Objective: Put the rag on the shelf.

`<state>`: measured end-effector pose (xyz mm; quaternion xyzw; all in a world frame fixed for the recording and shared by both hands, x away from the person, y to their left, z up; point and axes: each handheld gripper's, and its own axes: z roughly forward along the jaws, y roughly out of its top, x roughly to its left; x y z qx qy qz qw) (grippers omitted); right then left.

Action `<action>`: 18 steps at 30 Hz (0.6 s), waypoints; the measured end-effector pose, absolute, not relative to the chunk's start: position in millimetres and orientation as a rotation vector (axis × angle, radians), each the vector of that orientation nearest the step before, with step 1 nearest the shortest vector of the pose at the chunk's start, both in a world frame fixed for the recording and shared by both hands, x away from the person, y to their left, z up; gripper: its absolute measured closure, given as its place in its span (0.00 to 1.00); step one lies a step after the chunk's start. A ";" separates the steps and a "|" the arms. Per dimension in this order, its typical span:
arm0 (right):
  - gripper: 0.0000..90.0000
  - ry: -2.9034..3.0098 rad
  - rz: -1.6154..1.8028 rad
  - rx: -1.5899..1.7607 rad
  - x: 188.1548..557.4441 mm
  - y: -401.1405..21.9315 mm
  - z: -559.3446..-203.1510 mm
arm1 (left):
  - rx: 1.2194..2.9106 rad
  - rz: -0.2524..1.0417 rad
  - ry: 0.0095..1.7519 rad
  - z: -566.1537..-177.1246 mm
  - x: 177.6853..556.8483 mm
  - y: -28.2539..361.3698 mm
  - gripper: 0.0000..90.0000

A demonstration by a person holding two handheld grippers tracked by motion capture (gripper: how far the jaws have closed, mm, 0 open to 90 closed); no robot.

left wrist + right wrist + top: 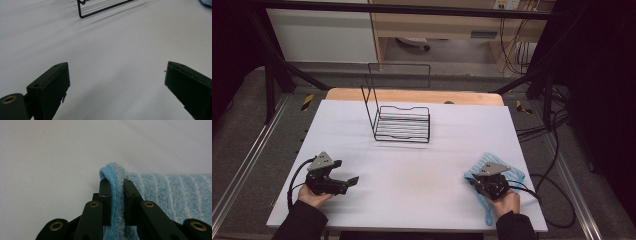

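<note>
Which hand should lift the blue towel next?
Right. The right tool is already pinching the blue towel by its edge; the left tool sits open, far across the table.

Your left claw (353, 180) rests low with jaws spread wide; your right claw (475, 183) is pinched closed, angled downward.

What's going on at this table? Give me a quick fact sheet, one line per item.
Surface: white table
Cloth: blue striped towel, lying at the table's near right
Right gripper: shut on the towel's hemmed edge, which bunches up between its jaws
Left gripper: open, nothing between its jaws, over bare table at the near left
Rack: black wire rack, standing at the far middle of the table, apart from both grippers
Work in hand: picking up the towel by its edge
</note>
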<state>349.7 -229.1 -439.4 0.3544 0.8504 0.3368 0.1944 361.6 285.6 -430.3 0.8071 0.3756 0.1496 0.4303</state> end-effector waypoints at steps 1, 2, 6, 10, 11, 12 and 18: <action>0.89 2.384 0.944 0.994 349.7 -229.1 -439.4 | 2.014 0.373 0.937 -430.3 361.6 285.6 0.07; 0.89 2.383 0.975 1.002 350.1 -229.5 -437.5 | 2.013 0.373 0.938 -430.2 361.6 285.6 0.07; 0.89 2.378 1.036 1.002 349.4 -227.0 -433.3 | 2.012 0.372 0.941 -430.4 361.8 285.7 0.07; 0.89 2.377 1.078 1.000 349.9 -220.3 -431.3 | 2.014 0.370 0.942 -430.6 361.9 285.4 0.07; 0.89 2.377 1.078 1.000 349.9 -220.3 -431.3 | 2.014 0.370 0.942 -430.6 361.9 285.4 0.07; 0.89 2.376 1.092 0.999 351.1 -216.6 -430.9 | 2.011 0.369 0.945 -430.8 362.0 285.0 0.07; 0.89 2.390 1.136 1.002 354.4 -206.2 -430.0 | 2.015 0.370 0.944 -430.9 362.2 285.4 0.07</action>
